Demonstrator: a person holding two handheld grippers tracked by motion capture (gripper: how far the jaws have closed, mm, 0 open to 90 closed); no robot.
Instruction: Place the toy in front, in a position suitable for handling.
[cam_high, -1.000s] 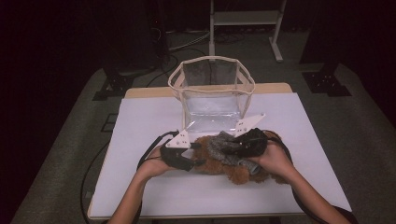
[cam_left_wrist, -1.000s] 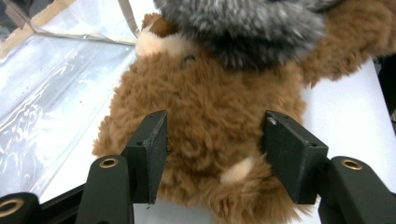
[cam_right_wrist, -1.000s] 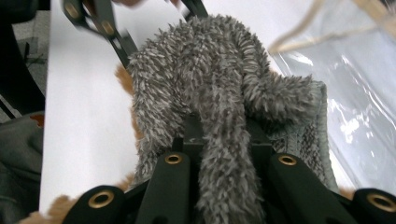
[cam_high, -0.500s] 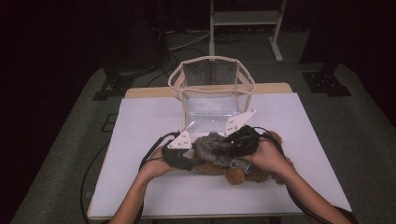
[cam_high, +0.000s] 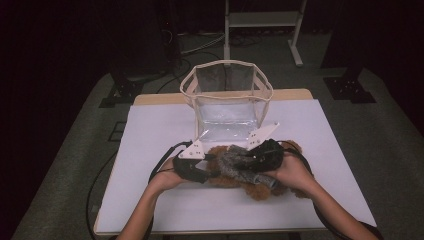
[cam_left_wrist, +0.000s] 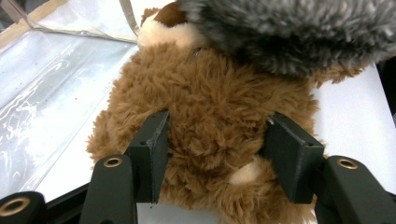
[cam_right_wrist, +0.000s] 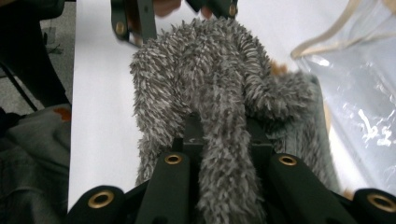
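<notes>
My left gripper (cam_left_wrist: 212, 154) clamps the brown plush bear (cam_left_wrist: 205, 116), my right gripper (cam_right_wrist: 224, 140) pinches the grey fuzzy cloth (cam_right_wrist: 219, 93); the clear bag (cam_high: 227, 100) stands just beyond both.

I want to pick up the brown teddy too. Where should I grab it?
Grab the brown teddy around its soft round middle, coming in from the side, low over the table. The left gripper does so: its jaws sink into the fur on both sides. The plush is squashy, so it gives.
</notes>
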